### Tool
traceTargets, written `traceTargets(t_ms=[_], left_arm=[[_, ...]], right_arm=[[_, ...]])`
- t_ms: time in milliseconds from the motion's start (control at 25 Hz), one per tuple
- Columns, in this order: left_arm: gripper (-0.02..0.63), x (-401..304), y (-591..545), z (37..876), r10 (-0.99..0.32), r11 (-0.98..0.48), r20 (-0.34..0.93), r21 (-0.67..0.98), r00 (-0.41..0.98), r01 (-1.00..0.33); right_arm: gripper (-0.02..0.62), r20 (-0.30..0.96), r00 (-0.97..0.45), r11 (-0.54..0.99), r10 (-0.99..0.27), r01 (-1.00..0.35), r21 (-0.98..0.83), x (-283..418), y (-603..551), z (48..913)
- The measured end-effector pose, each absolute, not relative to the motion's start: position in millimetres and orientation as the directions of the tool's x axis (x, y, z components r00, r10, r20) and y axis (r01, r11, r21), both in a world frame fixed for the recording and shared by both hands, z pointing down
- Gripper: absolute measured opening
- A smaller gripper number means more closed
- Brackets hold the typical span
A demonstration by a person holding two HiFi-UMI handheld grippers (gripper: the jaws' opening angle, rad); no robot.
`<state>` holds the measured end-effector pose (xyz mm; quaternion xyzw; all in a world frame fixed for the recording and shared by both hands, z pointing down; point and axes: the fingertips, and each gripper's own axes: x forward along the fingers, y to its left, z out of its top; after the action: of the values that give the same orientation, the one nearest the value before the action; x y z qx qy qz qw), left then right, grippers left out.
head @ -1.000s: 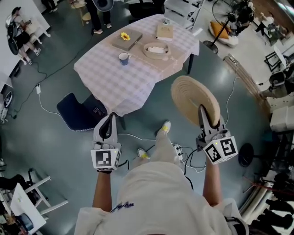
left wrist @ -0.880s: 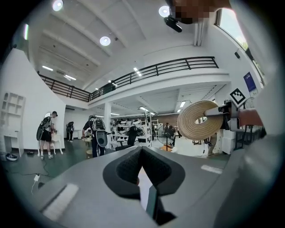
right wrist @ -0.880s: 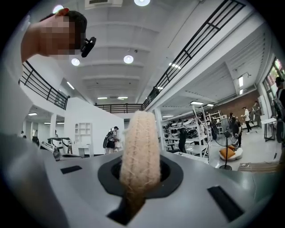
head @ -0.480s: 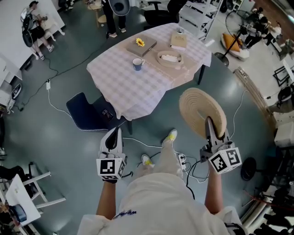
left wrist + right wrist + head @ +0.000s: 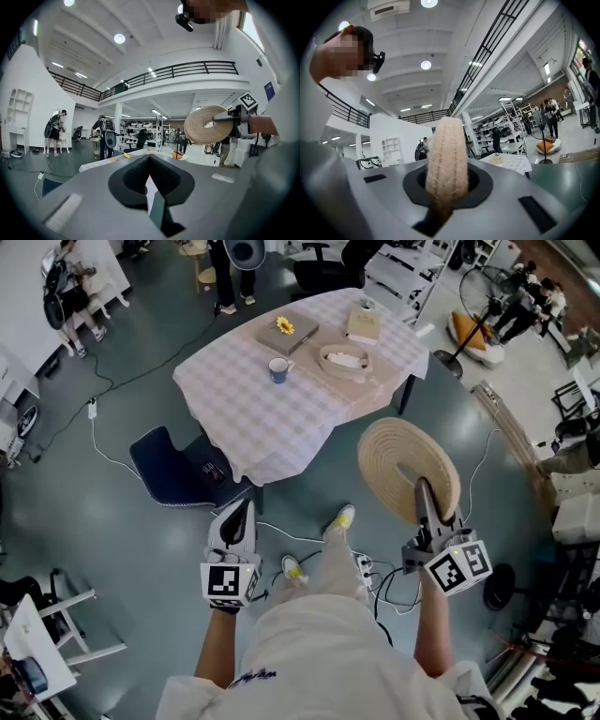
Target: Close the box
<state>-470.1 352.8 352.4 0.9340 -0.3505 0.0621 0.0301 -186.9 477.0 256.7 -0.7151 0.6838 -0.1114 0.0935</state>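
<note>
The right claw (image 5: pixel 421 486) clamps the woven lid (image 5: pixel 389 452) by its rim exactly as a second ago, while the left claw (image 5: pixel 236 506), closed and empty beside it, has dipped slightly. So closing hasn't begun: across the grey floor (image 5: pixel 141 540), the open box (image 5: pixel 324 364) waits well ahead on the checked table (image 5: pixel 234 409), with people (image 5: pixel 67 289) beyond.

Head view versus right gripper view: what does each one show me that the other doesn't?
Only the head view shows the left gripper, the blue cup and the person's shoes. Only the right gripper view shows the ceiling lights and the balcony railing. Both show the woven lid clamped in the right gripper, and the checked table.
</note>
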Motion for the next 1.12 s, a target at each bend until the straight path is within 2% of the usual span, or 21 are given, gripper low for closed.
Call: traceTargets(t_ms=[320,560,760,1120], left_arm=[[0.002,-455.6,346.4,360.5,-0.614,-0.779,0.168,0.025,0.771,-0.626],[0.002,-423.1,340.9,376.0,-0.529,-0.841,0.21,0.005,0.822,-0.542],[0.002,-396.8,327.1,363.9,-0.516,-0.849,0.191,0.012,0.835,-0.528],[0.002,-347.5,300.2,335.0,-0.499,-0.865,0.197,-0.052,0.844,-0.499]], right_arm=[[0.034,0.074,0.085,-0.103,-0.994,-0.953,-0.284,-179.3,481.3,258.0],[0.034,0.11,0.113,-0.137,-0.988,-0.958,-0.25,-168.1,484.7,264.2],[0.034,0.132,0.139,-0.169,-0.981,-0.951,-0.259,-149.5,481.3,266.1],[0.034,0.143,0.059,-0.097,-0.988,-0.956,-0.278,-124.8,433.2,274.4]])
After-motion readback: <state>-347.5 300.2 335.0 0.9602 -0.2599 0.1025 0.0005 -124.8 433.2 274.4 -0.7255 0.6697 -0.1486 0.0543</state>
